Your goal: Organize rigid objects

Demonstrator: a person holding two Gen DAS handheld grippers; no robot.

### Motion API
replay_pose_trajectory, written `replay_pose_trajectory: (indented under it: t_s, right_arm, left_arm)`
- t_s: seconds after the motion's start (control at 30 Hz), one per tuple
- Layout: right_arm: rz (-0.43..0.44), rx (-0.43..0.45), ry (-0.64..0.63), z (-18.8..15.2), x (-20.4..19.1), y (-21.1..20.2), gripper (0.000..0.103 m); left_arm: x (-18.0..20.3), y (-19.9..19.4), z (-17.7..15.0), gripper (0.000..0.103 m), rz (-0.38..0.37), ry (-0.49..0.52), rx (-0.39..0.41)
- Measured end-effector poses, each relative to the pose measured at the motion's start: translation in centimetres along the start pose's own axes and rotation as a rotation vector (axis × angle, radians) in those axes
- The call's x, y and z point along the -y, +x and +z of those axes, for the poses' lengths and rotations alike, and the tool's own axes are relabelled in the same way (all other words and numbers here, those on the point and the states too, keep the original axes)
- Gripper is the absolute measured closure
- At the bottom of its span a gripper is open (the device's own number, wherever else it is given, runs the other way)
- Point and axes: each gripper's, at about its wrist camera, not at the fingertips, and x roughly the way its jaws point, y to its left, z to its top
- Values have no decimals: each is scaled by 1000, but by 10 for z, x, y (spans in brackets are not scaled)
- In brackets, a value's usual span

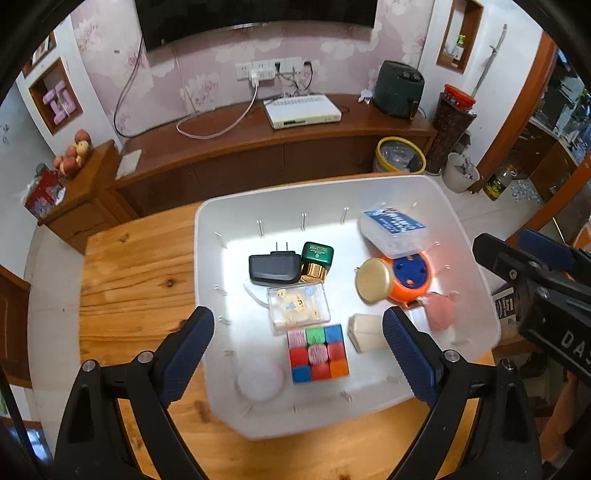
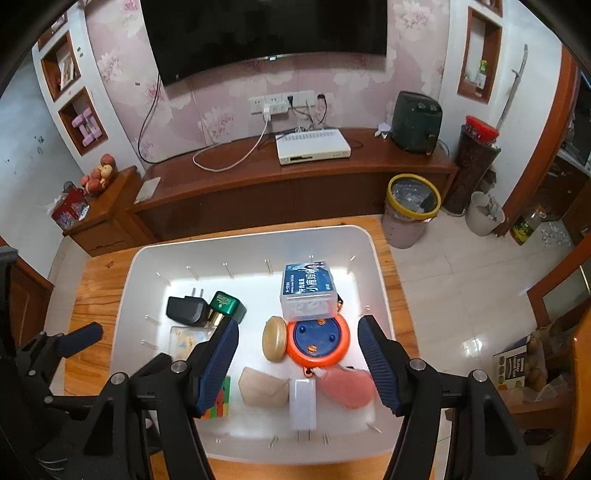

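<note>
On the wooden desk [image 1: 129,280] sits the white bin [image 1: 229,229]; both my hand-held grippers, left [image 1: 297,354] and right [image 2: 297,363], hover spread, holding nothing.

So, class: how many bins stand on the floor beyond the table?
2: a yellow-rimmed bin by the TV cabinet's right end, and a small white bin further right. Others may be hidden.

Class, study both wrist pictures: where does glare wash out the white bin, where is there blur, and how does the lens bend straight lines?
Left wrist view: glare whitens the white plastic bin floor behind the black plug adapter; its near rim smears. Right wrist view: the bin floor glows, and the pink soft object blurs. Both views: the dark wall television bows and corners go black.
</note>
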Motion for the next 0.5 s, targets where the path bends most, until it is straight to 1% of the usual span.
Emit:
replay_pose_trajectory:
  t_s: [0.1, 0.23, 0.3, 0.4, 0.5]
  right_arm:
    - [-9, 33, -5, -5, 1, -26, 35]
    - [5, 85, -10, -18, 2, -68, 35]
    - [7, 108, -20, -25, 1, -83, 35]
    - [18, 145, -36, -43, -2, -109, 29]
    - [32, 170, -63, -63, -8, -132, 28]
  left_arm:
    - [3, -27, -9, 9, 10, 21, 34]
    - [8, -66, -27, 9, 25, 49, 98]
    - [11, -84, -40, 9, 25, 54, 120]
    - [15, -106, -63, 9, 16, 74, 151]
    - [18, -127, -90, 9, 24, 89, 176]
